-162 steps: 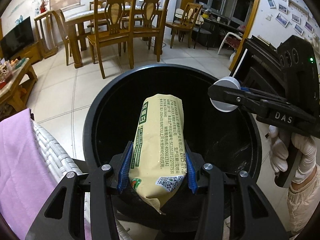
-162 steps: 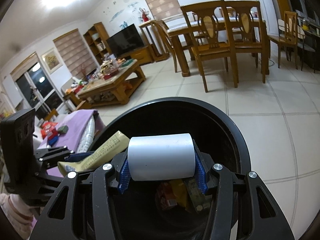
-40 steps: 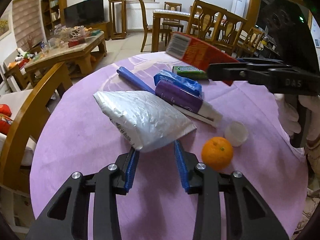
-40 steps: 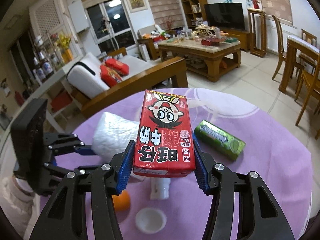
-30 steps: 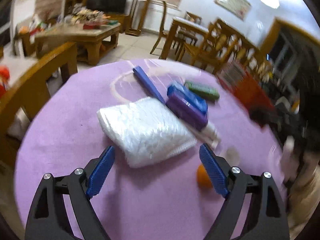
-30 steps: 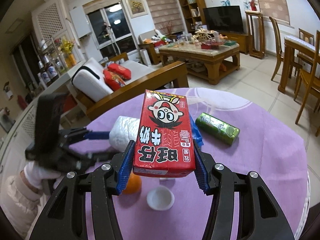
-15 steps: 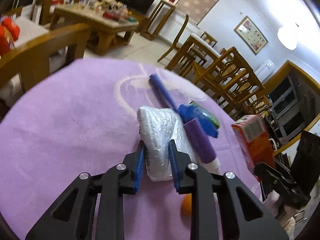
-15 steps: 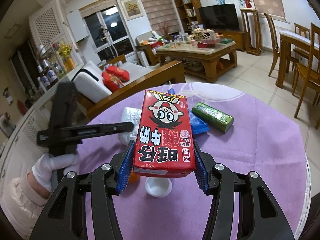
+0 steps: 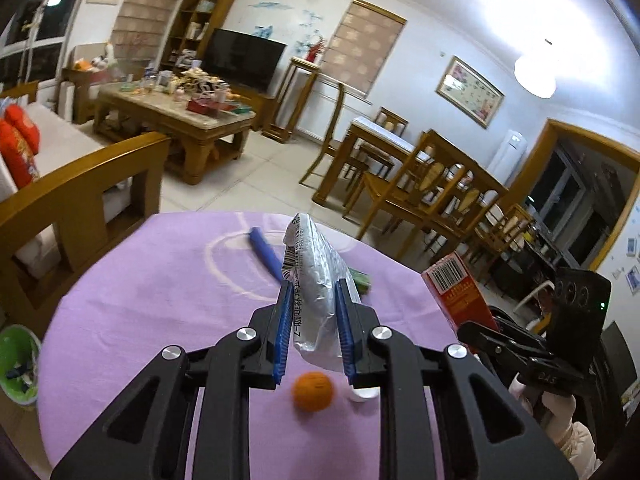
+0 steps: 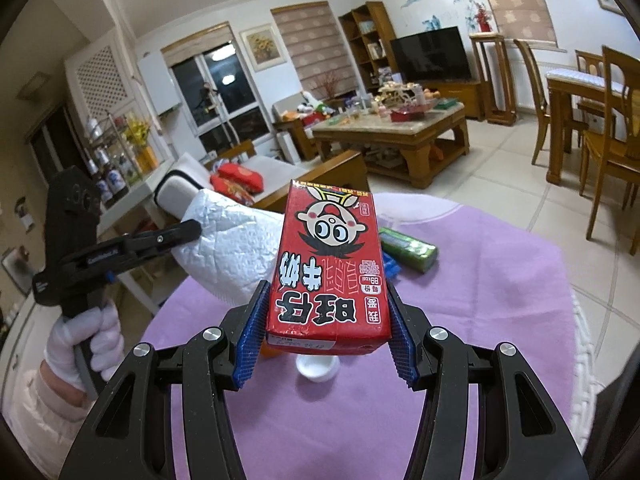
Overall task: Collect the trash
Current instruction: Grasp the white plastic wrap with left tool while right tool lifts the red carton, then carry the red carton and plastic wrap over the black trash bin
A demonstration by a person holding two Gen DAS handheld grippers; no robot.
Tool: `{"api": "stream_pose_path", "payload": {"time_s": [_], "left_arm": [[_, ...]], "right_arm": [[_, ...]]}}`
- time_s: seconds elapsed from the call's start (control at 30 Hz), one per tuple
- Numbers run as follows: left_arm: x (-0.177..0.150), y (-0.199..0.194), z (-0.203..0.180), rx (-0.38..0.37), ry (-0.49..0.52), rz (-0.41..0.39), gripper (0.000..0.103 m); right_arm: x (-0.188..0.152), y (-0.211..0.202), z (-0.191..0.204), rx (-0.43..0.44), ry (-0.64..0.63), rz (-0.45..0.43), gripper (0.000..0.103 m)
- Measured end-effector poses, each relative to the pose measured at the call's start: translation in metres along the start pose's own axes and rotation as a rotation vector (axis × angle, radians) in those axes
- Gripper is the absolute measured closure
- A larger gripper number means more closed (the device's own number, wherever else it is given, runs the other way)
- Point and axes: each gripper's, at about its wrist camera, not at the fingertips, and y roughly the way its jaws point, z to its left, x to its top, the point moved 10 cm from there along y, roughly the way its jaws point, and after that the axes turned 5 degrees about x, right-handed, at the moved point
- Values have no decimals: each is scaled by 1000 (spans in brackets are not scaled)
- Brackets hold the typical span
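One silver foil bag (image 9: 316, 292) is clamped by the left gripper (image 9: 312, 312); one red carton (image 10: 328, 276) by the right gripper (image 10: 326, 330). One orange (image 9: 313, 391), lower centre, lies on open purple tablecloth (image 9: 152, 312).

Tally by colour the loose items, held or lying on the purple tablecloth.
Red: 1, milk carton
Silver: 1, foil bag
Green: 1, packet
Blue: 2, stick, wrapper
Orange: 1, fruit
White: 1, cap
Total: 7
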Motion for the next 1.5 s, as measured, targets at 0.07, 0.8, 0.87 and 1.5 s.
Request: {"api": "stream_pose_path", "payload": {"time_s": [0.07,0.8,0.87,1.5], "left_arm": [[-3,6,-18,-20,20,10,81],[-86,114,-287,-346,272,225,81],[-96,122,-305,-360,290,246,81],[-173,166,-362,-340,436,383,81]], "right_arm": [[-1,-18,-9,-13,10,-20,49],[-81,-269,-221,-354,250,-211,49],[-93,-287,-239,-376,276,-221,49],[-152,-312,-314,-447,419,-199,49]]}}
